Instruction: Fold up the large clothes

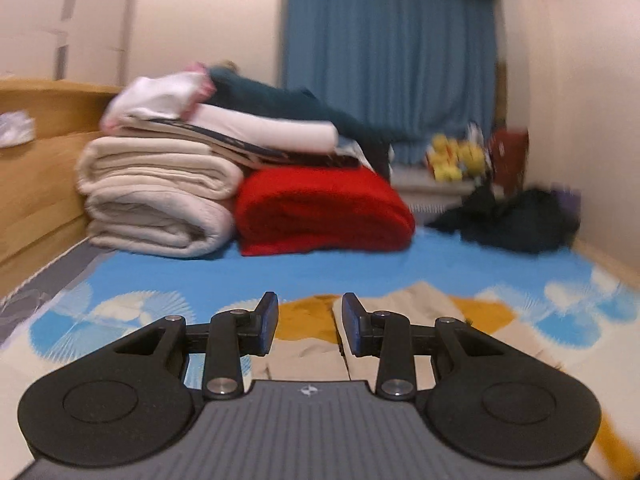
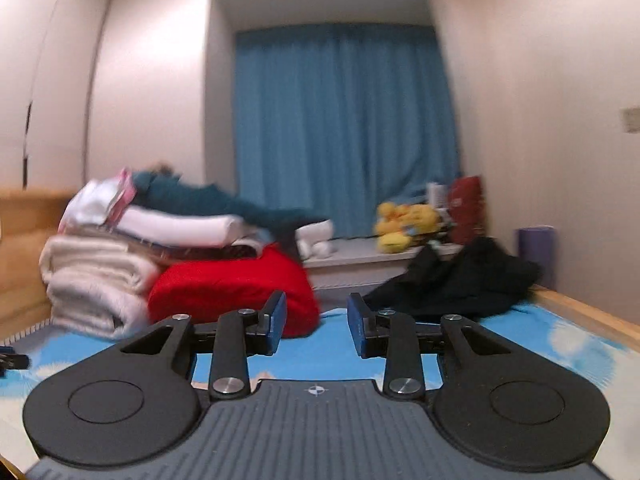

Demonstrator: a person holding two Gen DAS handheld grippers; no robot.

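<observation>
Left wrist view: left gripper [image 1: 308, 322] jaws apart, nothing between them, raised over the bed [image 1: 360, 264]. Beige-and-mustard garment [image 1: 400, 320] lies flat just beneath and beyond the fingers, looks partly folded; can't tell how many folds remain. Folded stack [image 1: 224, 176] sits far left.

Right wrist view: right gripper [image 2: 316, 326] jaws apart, empty, pointing level at the room. Black clothes [image 2: 460, 284] heaped far right, unfolded, likely next. Garment not visible here.

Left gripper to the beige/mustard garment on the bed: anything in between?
Nothing visible. The left gripper is open and empty, and the beige and mustard garment lies just beyond its fingers on the blue sheet.
</observation>
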